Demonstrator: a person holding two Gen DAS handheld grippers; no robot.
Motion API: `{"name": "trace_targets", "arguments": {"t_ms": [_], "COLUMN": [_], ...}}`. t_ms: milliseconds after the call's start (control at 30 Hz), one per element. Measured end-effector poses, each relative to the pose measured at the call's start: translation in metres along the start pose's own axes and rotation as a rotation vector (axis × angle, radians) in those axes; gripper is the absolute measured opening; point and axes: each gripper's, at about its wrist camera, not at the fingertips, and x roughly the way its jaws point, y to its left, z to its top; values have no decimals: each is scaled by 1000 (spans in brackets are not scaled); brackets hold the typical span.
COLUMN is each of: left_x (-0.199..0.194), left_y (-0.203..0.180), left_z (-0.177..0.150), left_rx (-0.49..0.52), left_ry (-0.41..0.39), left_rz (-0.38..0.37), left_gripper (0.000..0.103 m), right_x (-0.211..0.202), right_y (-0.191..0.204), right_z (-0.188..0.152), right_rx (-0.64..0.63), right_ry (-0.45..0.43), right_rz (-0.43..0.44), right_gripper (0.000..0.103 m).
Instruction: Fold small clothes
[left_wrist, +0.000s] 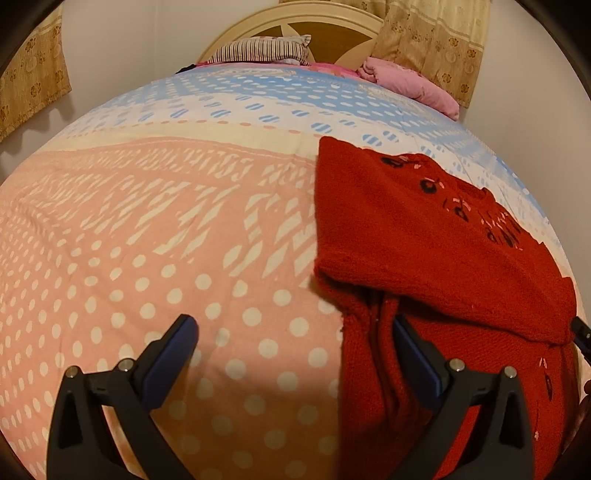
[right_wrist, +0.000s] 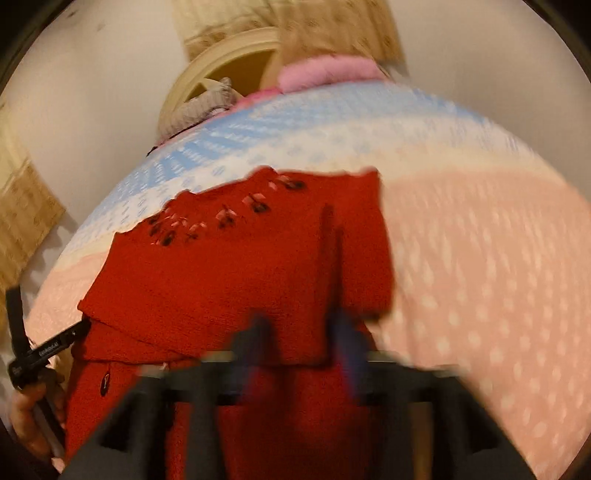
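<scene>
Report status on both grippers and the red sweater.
Left gripper open, empty, hovering at the sweater's edge. Right gripper blurred over the red sweater, state unclear. Sweater partly folded on the bedspread. Nothing in the way.

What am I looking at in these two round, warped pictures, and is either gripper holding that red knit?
There is no robot arm: a person holds a two-finger gripper in each hand, and a fisheye camera on each looks forward along its fingers, which bends the picture.

The left wrist view shows the left gripper with its jaws wide apart above the bedspread, and nothing between them. Its right finger is over the edge of the red knit garment.

The right wrist view is blurred. The right gripper is over the same garment, which lies partly folded. Its jaws look apart and grip nothing.

At that view's left edge a hand holds the other gripper. Pillows lie by the headboard.
</scene>
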Motion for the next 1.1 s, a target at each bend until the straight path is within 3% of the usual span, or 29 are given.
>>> {"name": "trace_targets", "arguments": {"t_ms": [67, 167, 233, 333, 400, 467, 533, 633, 700, 800, 967, 1100], "left_x": [0, -4, -13, -38, -50, -55, -48, -23, 0, 4, 11, 11], "left_y": [0, 2, 10, 24, 28, 23, 8, -13, -17, 2, 14, 8], "left_z": [0, -1, -3, -4, 1, 10, 20, 23, 19, 19, 17, 15], "left_rx": [-1, -15, -48, -125, -145, -132, -77, 13, 59, -26, -72, -40], "left_ry": [-1, -15, -30, -130, -177, -196, -166, -126, -64, -44, -2, -2], "left_rz": [0, -10, -30, -19, -17, -25, -19, 38, 109, 76, 83, 111], "left_gripper": [103, 103, 103, 103, 103, 103, 103, 103, 103, 103, 103, 103], "right_x": [-8, -20, -25, -29, -28, -17, 1, 25, 22, 10, -7, 10], "right_y": [-8, -19, -11, 14, 26, 34, 32, 17, 12, 17, 27, 43], "right_z": [0, 3, 7, 11, 13, 19, 22, 22, 19, 14, 12, 1], "right_rx": [16, 79, 49, -77, -136, -171, -163, -133, -135, -187, -192, -240], "right_ry": [-35, -62, -83, -92, -74, -42, 10, 85, 63, 32, -26, 49], "right_rz": [-61, -52, -27, 24, 43, 64, 82, 8, -14, -124, 2, 52], "right_gripper": [67, 67, 66, 66, 51, 49, 49, 46, 40, 40, 43, 51]}}
